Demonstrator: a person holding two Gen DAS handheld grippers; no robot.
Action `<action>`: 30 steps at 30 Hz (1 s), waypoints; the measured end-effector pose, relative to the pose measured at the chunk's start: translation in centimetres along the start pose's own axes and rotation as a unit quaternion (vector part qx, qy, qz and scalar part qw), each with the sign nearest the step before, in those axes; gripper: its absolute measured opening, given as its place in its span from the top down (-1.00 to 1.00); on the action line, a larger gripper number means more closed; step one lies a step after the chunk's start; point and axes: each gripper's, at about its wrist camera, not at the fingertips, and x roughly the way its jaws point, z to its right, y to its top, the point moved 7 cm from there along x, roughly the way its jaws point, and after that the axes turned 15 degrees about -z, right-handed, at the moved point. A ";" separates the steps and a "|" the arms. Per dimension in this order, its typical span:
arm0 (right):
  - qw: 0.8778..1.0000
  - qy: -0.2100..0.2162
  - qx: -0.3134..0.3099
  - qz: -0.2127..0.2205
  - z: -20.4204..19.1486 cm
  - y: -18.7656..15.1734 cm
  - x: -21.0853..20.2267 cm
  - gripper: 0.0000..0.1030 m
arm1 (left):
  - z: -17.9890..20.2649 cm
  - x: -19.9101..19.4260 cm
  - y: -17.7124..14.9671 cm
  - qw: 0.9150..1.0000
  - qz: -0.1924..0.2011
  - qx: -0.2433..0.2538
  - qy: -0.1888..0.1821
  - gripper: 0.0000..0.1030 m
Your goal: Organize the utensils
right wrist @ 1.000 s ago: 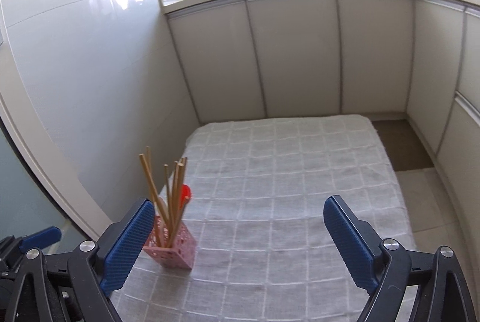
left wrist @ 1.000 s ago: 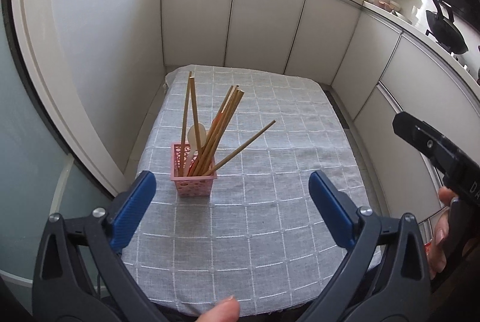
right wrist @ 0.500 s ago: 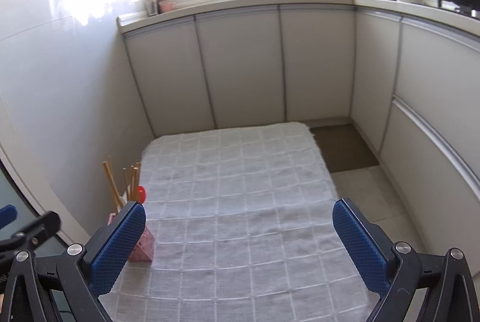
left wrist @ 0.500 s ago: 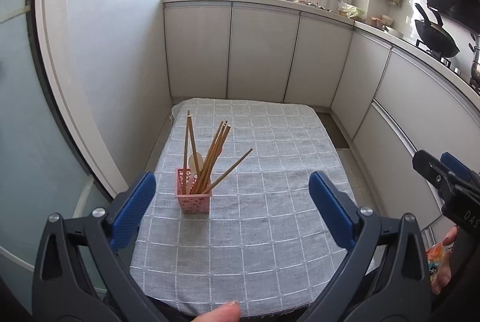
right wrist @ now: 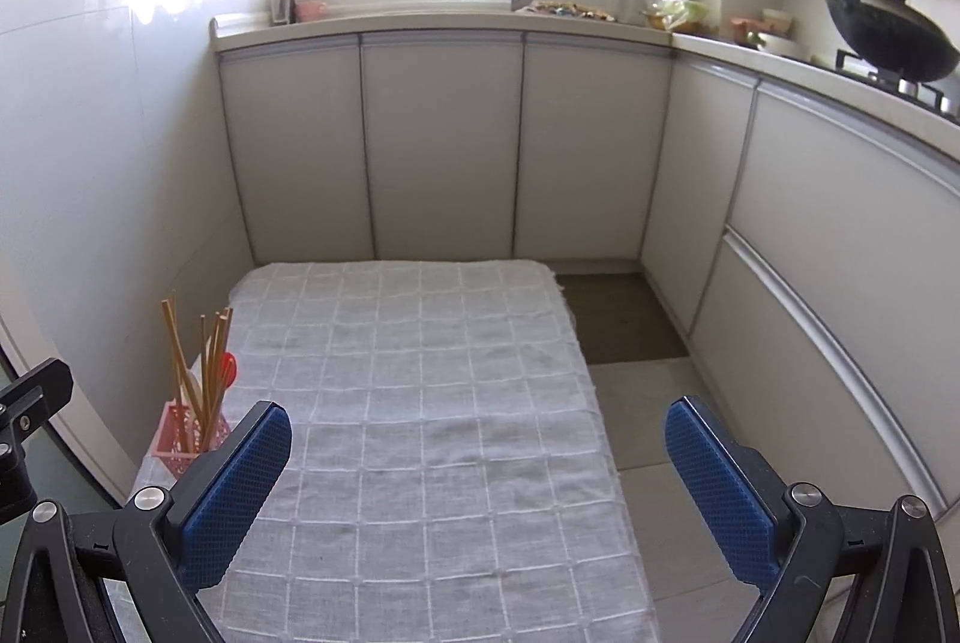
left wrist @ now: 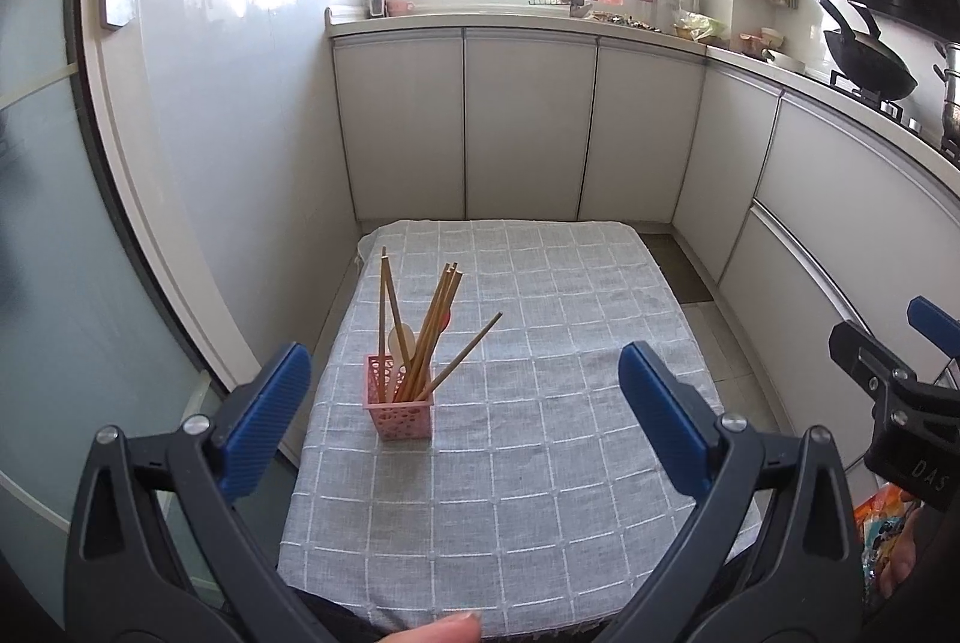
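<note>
A pink perforated holder [left wrist: 401, 410] stands on the left part of a grey checked tablecloth [left wrist: 540, 463]. Several wooden chopsticks [left wrist: 432, 325] and a pale spoon [left wrist: 401, 344] stand in it, with a red utensil tip behind. The holder also shows in the right wrist view [right wrist: 191, 438] at the table's left edge. My left gripper [left wrist: 465, 421] is open and empty, held back above the near table edge. My right gripper [right wrist: 477, 469] is open and empty, above the near right part of the table; it also shows at the right edge of the left wrist view [left wrist: 888, 391].
White kitchen cabinets [right wrist: 444, 145] run behind and to the right of the table. A wok [left wrist: 870, 61] sits on the stove at the right. A glass door [left wrist: 54, 247] is on the left. Bare floor [right wrist: 654, 403] lies right of the table.
Both grippers have pulled back and up from the table, so the holder and cloth look smaller and more of the kitchen shows. Both stay open and empty.
</note>
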 end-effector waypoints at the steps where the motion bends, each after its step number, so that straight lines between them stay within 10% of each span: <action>1: 1.000 0.000 -0.001 -0.001 0.0 0.0 0.1 -0.99 | 0.1 -0.1 0.0 1.000 0.000 -0.001 0.000 -0.98; 30: 1.000 0.005 0.005 -0.015 0.2 -0.1 1.2 -0.99 | 0.5 -0.3 -0.2 1.000 -0.001 0.006 0.002 -0.98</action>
